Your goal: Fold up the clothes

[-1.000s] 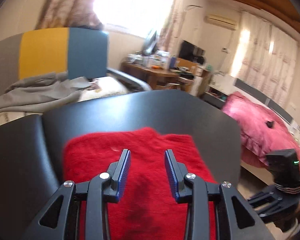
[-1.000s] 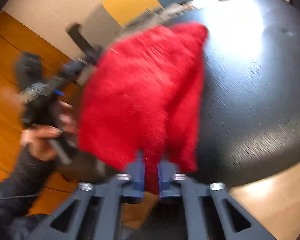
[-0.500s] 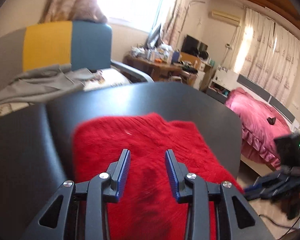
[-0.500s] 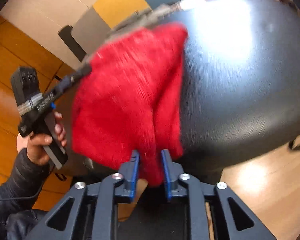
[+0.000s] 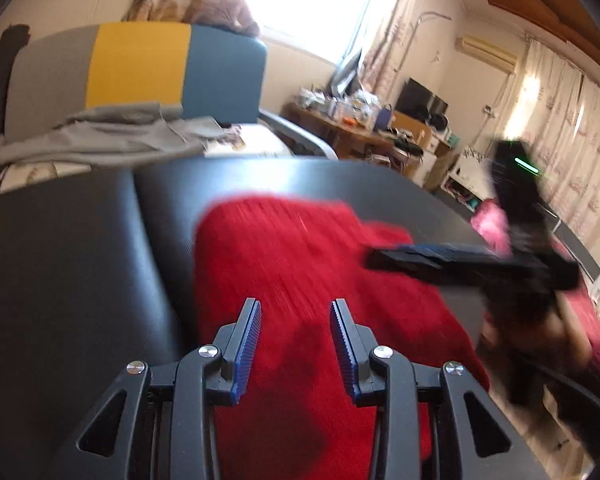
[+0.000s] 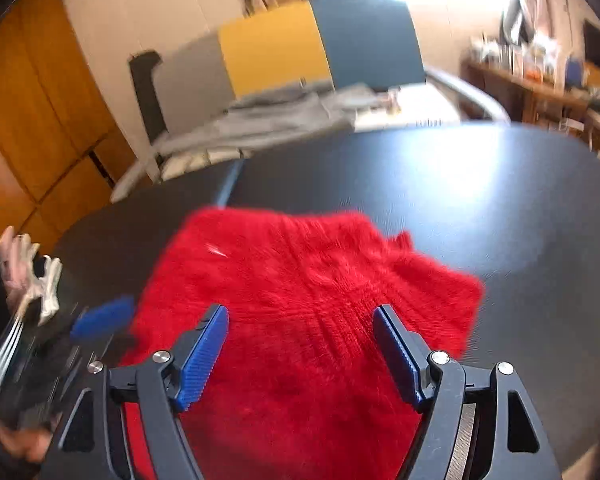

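A fuzzy red knit sweater (image 5: 300, 280) lies folded on the black table (image 5: 80, 260). My left gripper (image 5: 295, 308) hovers open just above the sweater's near part, nothing between its fingers. In the left wrist view the right gripper (image 5: 420, 256) shows blurred at the right, over the sweater's right edge. In the right wrist view the same sweater (image 6: 300, 300) spreads flat on the table (image 6: 500, 208), and my right gripper (image 6: 300, 316) stands wide open above it, holding nothing. The left gripper (image 6: 100, 316) appears blurred at the left edge with a hand (image 6: 16, 256) behind it.
A chair with grey, yellow and blue back panels (image 5: 140, 64) stands behind the table, with grey cloth (image 5: 112, 140) piled on it. A cluttered wooden desk (image 5: 360, 128) is farther back. A pink-covered bed (image 5: 580, 304) lies to the right, and wooden cabinets (image 6: 28, 128) at the left.
My right gripper was shut on the sweater's hanging edge; it has let go, opened wide and swung over the table. The sweater now lies flat. The left gripper stayed open.
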The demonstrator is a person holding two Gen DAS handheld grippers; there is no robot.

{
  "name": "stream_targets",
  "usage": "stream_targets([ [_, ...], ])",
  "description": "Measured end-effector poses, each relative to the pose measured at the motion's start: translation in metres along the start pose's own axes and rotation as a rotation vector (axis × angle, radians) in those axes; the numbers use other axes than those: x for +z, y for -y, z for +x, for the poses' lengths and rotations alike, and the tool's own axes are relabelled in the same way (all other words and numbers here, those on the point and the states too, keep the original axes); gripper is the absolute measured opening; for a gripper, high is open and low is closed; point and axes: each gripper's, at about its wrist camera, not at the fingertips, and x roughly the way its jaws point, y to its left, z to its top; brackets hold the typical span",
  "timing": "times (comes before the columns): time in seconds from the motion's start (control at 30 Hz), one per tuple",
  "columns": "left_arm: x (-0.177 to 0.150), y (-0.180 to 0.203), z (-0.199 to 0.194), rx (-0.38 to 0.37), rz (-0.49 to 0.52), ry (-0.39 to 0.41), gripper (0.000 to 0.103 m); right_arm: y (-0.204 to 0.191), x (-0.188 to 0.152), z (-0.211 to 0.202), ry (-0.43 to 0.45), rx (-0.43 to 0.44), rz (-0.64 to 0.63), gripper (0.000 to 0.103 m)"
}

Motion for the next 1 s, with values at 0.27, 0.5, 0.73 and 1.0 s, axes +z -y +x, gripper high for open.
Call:
stream_targets([
  [0.27, -0.035, 0.015, 0.023, 0.076, 0.096, 0.037, 0.039, -0.004, 0.010, 0.022, 0.071, -0.032, -0.083, 0.076],
  [0.5, -0.019, 0.005, 0.001, 0.032, -0.021, 0.089, 0.039, -0.005, 0.021, 0.022, 0.050, -0.005, -0.061, 0.081],
  [0.73, 0.017, -0.058, -0.016, -0.155, -0.232, 0.007, 0.053, 0.029, 0.012, -0.049, 0.092, 0.266, 0.165, 0.103],
  [1.0, 0.017, -0.091, 0.024, -0.281, -0.314, -0.122, 0.065, 0.086, -0.038, -0.039, -0.139, 0.386, 0.377, 0.103],
])
